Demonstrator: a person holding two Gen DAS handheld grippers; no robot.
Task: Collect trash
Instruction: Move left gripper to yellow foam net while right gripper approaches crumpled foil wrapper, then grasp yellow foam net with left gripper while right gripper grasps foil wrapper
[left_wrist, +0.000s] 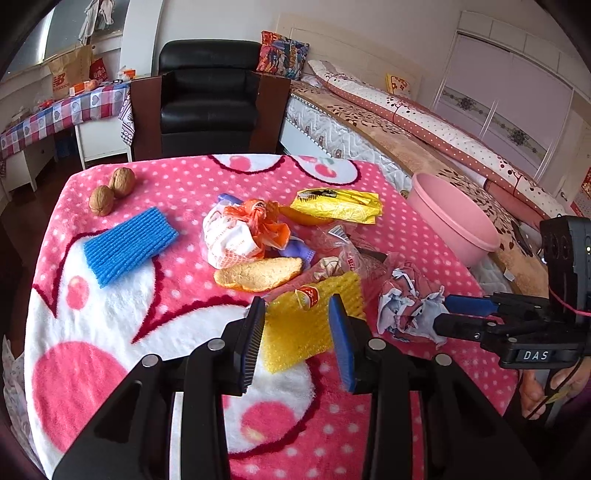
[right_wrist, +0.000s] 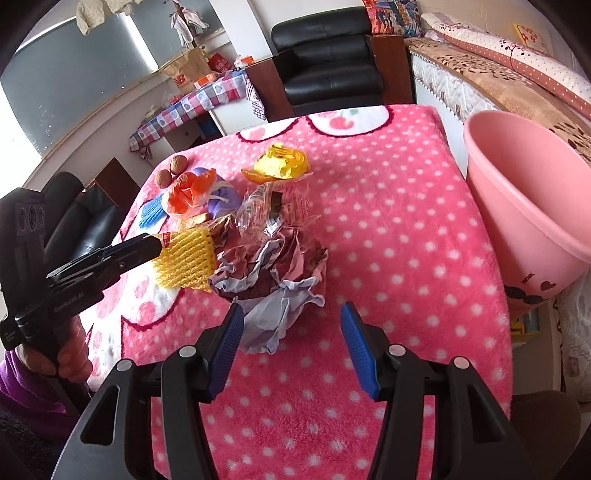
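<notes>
Trash lies in a heap on the pink blanket-covered table (left_wrist: 110, 314). My left gripper (left_wrist: 297, 314) has its fingers on both sides of a yellow foam net (left_wrist: 303, 325), which also shows in the right wrist view (right_wrist: 186, 260); the jaws look closed on it. My right gripper (right_wrist: 291, 325) is open and empty, just before a crumpled paper wad (right_wrist: 273, 280), also seen in the left wrist view (left_wrist: 406, 306). A pink plastic bin (right_wrist: 524, 206) stands at the table's right edge, also in the left wrist view (left_wrist: 454, 221).
The heap also holds a yellow wrapper (left_wrist: 338, 206), an orange and white bag (left_wrist: 240, 232), a peel piece (left_wrist: 258, 275) and clear plastic (right_wrist: 273, 206). A blue sponge (left_wrist: 129, 245) and two walnuts (left_wrist: 110, 190) lie left. A bed (left_wrist: 424, 125) is right, a black chair (left_wrist: 207, 99) behind.
</notes>
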